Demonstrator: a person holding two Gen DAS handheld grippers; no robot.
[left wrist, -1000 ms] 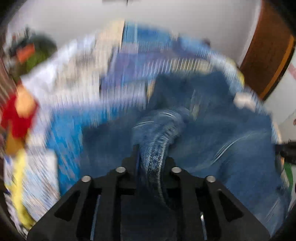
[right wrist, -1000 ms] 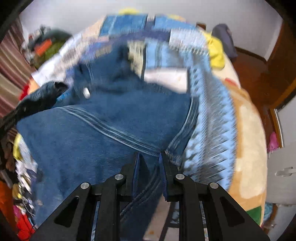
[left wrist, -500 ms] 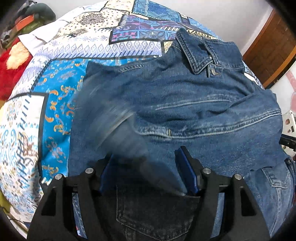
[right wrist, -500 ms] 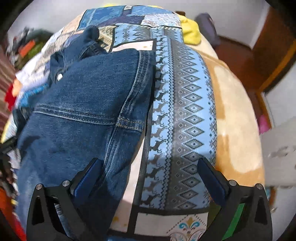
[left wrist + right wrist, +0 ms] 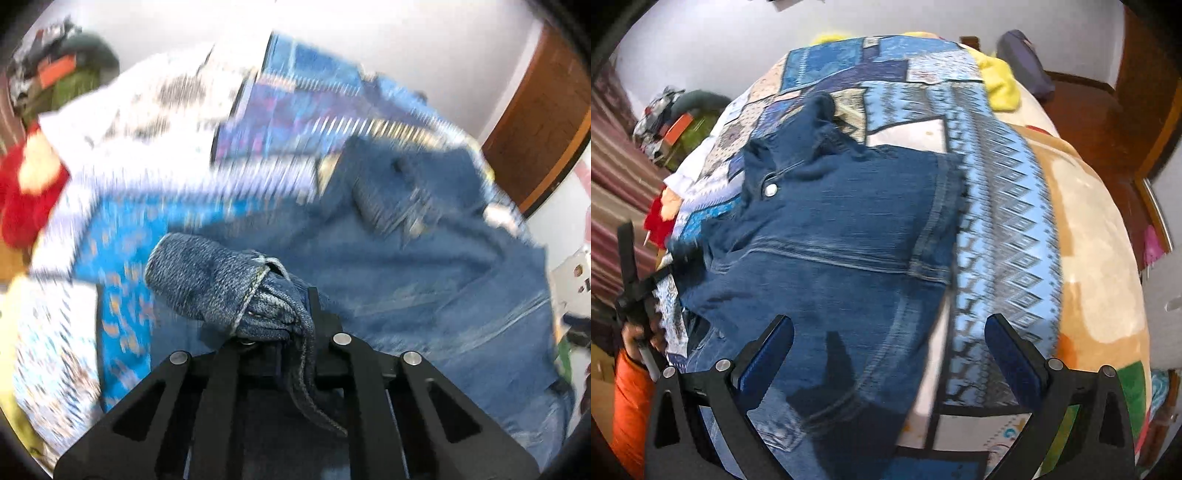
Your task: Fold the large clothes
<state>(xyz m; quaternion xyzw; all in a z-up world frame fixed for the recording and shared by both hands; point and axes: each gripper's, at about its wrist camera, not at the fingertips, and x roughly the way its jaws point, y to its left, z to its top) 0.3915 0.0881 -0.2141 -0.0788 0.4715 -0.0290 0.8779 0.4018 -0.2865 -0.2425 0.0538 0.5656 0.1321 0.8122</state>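
Denim jacket (image 5: 849, 236) spread across a patchwork bedspread (image 5: 997, 206), collar at the far end, hem toward the near edge of the bed. The bedspread is patterned in blue, white and purple, and a beige blanket (image 5: 1100, 258) lies to its right.

In the left wrist view, the left gripper (image 5: 284, 332) is clamped tight on a bunched sleeve cuff (image 5: 221, 284); the cuff bulges out to the left of the jaws, and a strip of denim hangs down between them. The background there is blurred by motion.

In the right wrist view, the right gripper (image 5: 890, 354) hangs over the jacket's near right part with its jaws wide apart, holding nothing. At the far left of that view, a hand (image 5: 639, 332) in an orange sleeve grips the other tool.

The denim looks thick and fairly heavy. It should hold a crease and drape slowly rather than flutter, and its rough weave is unlikely to slip. Doubled seams, cuffs and the hem band look like the firmest places to pinch; a single flat layer would probably be harder to catch.
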